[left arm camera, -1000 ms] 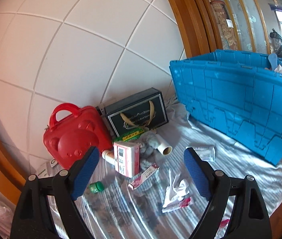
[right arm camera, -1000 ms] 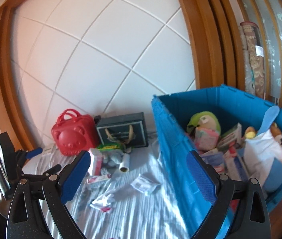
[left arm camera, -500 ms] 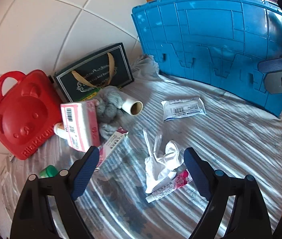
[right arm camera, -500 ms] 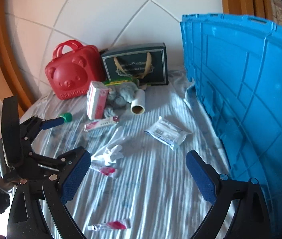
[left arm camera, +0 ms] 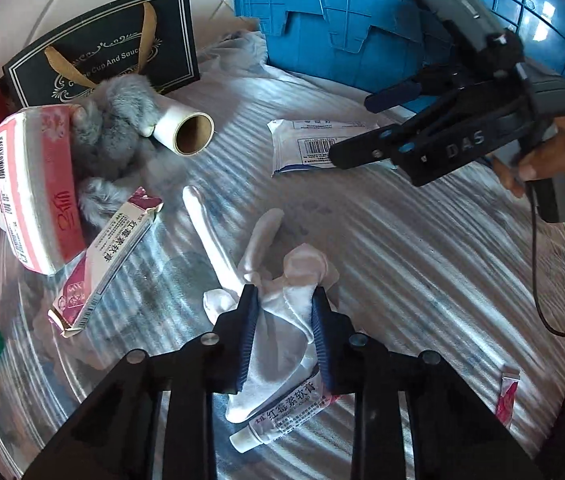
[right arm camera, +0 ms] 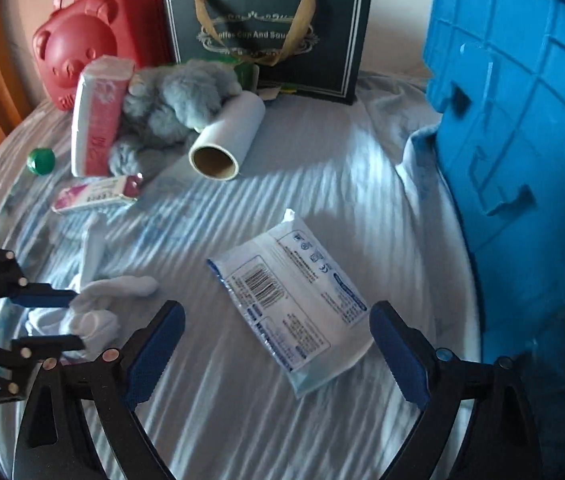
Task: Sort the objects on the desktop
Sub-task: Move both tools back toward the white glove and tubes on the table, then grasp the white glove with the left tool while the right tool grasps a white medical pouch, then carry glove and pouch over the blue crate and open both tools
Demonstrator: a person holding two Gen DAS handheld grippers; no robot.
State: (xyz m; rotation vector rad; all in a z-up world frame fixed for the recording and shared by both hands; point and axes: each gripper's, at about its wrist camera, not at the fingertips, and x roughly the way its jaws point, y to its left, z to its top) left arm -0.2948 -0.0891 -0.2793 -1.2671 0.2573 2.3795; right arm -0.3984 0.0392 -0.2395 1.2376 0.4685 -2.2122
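Because the white glove [left arm camera: 282,300] is soft, the left gripper [left arm camera: 284,304] pinches its bunched middle at 6 o'clock; the right gripper [right arm camera: 278,344], fingers spread, frames the wipes packet [right arm camera: 290,300] near the blue crate [right arm camera: 522,120] at 3 o'clock.

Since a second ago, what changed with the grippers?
The left gripper came down and closed on the white glove. The right gripper came down, jaws open, over the wipes pack. The clutter by the red case stayed put.
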